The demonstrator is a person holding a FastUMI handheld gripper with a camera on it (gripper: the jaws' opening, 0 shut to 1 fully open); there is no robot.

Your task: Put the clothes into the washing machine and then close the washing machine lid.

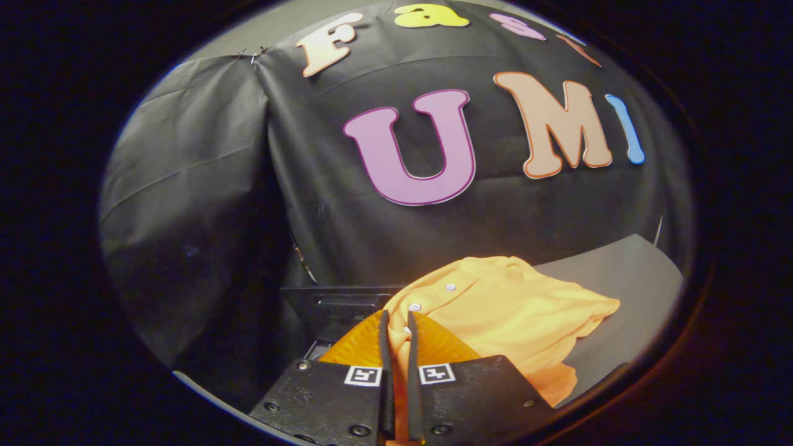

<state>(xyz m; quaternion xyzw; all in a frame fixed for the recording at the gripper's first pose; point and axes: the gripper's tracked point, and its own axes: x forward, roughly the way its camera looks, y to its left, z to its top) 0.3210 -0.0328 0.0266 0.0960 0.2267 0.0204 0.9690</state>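
Note:
An orange-yellow shirt with white buttons on its placket lies bunched on a grey surface, spreading ahead of my fingers and off to their right. My gripper is shut on the shirt. Its two orange fingers stand almost together, with a strip of the orange cloth pinched between the black pads. The fingertips sit just below the lower button. Part of the shirt is hidden under the gripper's black body.
A dark boxy panel with small screws stands just left of the shirt, beyond my left finger; I cannot tell what it is. Black cloth hangs close behind and to the left. The grey surface runs on to the right.

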